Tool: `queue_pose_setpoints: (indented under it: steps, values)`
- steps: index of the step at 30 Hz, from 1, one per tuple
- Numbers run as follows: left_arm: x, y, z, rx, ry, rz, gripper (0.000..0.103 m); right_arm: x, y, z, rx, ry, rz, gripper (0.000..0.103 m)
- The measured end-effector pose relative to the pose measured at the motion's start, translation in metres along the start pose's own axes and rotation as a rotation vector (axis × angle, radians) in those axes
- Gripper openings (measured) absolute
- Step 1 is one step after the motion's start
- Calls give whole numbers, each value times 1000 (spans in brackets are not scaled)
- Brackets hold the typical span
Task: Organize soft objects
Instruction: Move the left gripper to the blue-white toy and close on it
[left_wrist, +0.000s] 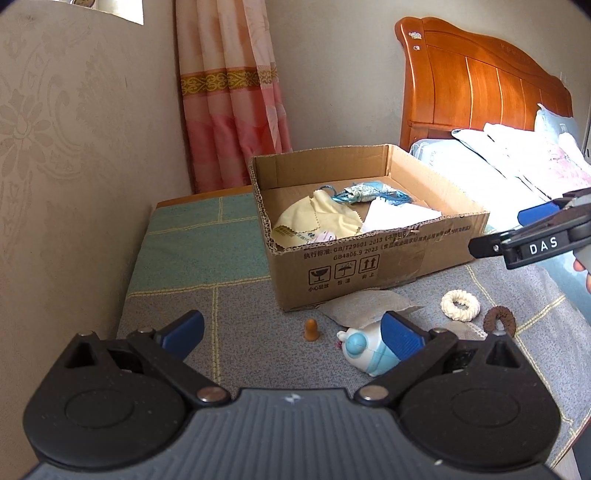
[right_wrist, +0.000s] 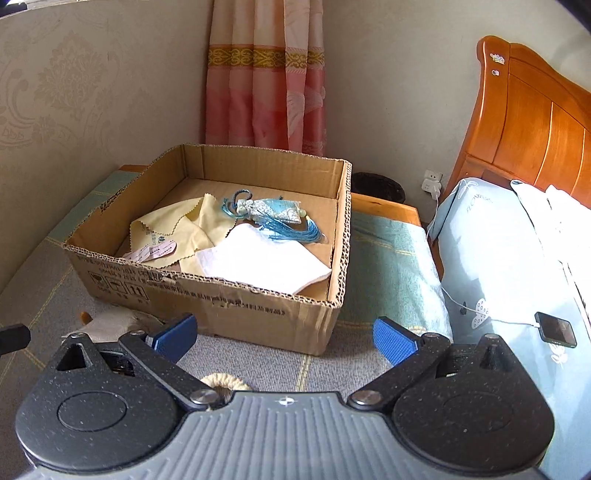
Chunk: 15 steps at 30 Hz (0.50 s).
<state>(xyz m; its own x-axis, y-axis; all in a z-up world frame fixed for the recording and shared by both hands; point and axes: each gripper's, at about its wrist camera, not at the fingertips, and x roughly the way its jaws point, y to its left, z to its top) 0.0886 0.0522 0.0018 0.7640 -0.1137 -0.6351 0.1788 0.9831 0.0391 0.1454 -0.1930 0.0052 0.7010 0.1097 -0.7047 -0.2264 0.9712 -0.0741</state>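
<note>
Cardboard box ahead of both grippers, printed "GB/T29601 2013", "GB4806.9 2023"; holds yellow cloth, white cloth, tasselled sachet. Left gripper, right gripper spread, empty; right marked "DAS".

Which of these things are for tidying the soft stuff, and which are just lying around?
For the job: cardboard box, yellow cloth, white cloth, blue tassel pouch, cream hair ring, brown hair ring, grey cloth, blue-and-white toy.

Just lying about: phone, curtain, pillow, small orange cap.
</note>
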Motion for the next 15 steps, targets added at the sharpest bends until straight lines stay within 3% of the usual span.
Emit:
queue_pose_setpoints:
  steps: [8,15]
  values:
    - [6,-8,-10,11,26,-21,102,-12,0,-69,8,56,-15,103]
    - [14,-18,-18,16,34,-58,102,-7,7,-103,6,103,-23,103]
